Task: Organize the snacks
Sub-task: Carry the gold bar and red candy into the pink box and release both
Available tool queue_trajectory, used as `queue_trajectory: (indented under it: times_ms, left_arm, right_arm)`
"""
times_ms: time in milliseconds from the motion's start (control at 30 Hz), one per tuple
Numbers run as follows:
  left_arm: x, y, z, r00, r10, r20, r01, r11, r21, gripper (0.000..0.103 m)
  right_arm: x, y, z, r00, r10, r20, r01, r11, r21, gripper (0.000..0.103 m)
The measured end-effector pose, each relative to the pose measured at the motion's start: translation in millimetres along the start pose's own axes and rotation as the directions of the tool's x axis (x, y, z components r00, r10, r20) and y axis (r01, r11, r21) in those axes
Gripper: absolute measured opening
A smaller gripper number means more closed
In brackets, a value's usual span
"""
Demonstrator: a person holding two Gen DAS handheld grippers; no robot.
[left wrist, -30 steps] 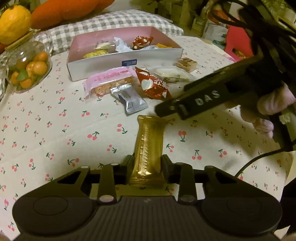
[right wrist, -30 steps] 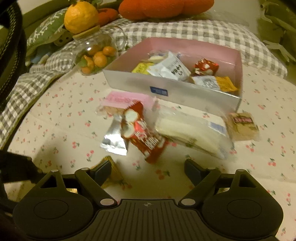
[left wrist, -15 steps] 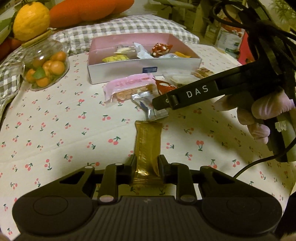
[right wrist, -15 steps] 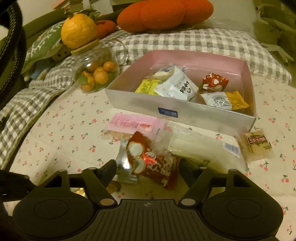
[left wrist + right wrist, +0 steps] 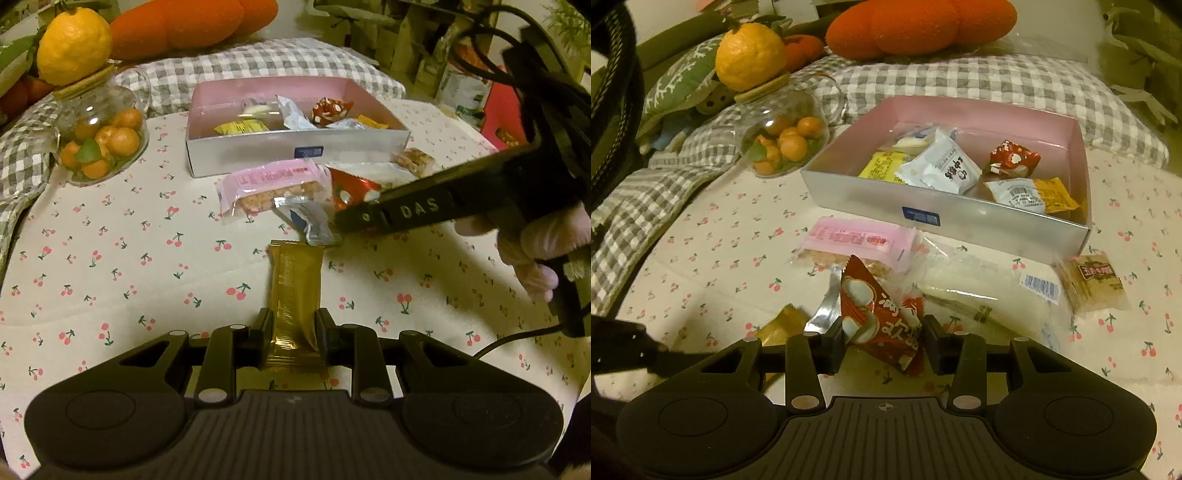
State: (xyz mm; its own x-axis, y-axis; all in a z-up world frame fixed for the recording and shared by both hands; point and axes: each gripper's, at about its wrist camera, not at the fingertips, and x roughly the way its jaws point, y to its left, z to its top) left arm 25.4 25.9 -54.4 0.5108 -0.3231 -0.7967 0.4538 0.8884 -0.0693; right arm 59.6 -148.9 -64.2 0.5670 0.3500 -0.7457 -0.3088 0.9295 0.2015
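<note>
Left gripper (image 5: 292, 328) clamps gold bar (image 5: 294, 291), long axis pointing ahead at box (image 5: 295, 155); right gripper (image 5: 884, 341), jaws just closing, pinches red packet (image 5: 877, 317), box just beyond, nearer the right.

1. My right gripper's black body (image 5: 436, 210) covers most of the red foil snack packet (image 5: 351, 190).
2. The gold foil wrapper (image 5: 785, 321) is blurred, partly behind the crinkled silver sachet (image 5: 823, 312) (left-side view clearer).
3. Packet lettering is unreadable.
</note>
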Motion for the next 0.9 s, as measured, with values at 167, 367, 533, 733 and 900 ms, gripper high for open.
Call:
queue_trajectory:
  times_ms: [167,367,533,733,900]
  left_arm:
    - [-5,4,4,1.0,0.005,0.021,-0.004,1.0,-0.019,0.023]
    - [-11,8,12,0.999,0.01,0.051,-0.008,0.999,-0.042,0.023]
    - [-17,10,20,0.997,0.013,0.079,-0.009,0.998,-0.059,0.023]
    - [-24,13,35,0.993,0.021,0.12,-0.011,0.996,-0.085,0.023]
    - [-27,15,49,0.988,0.028,0.152,-0.011,0.993,-0.115,0.023]
  right_arm:
    - [-12,-3,0,1.0,0.03,0.007,-0.03,0.999,0.017,0.041]
    - [-32,-5,3,0.997,0.072,0.041,-0.073,0.997,0.037,0.041]
    - [-48,-8,9,0.992,0.093,0.082,-0.098,0.994,0.055,0.041]
    - [-62,-18,23,0.986,0.091,0.142,-0.107,0.989,0.106,0.041]
    - [-66,-33,36,0.98,0.072,0.187,-0.104,0.98,0.167,0.041]
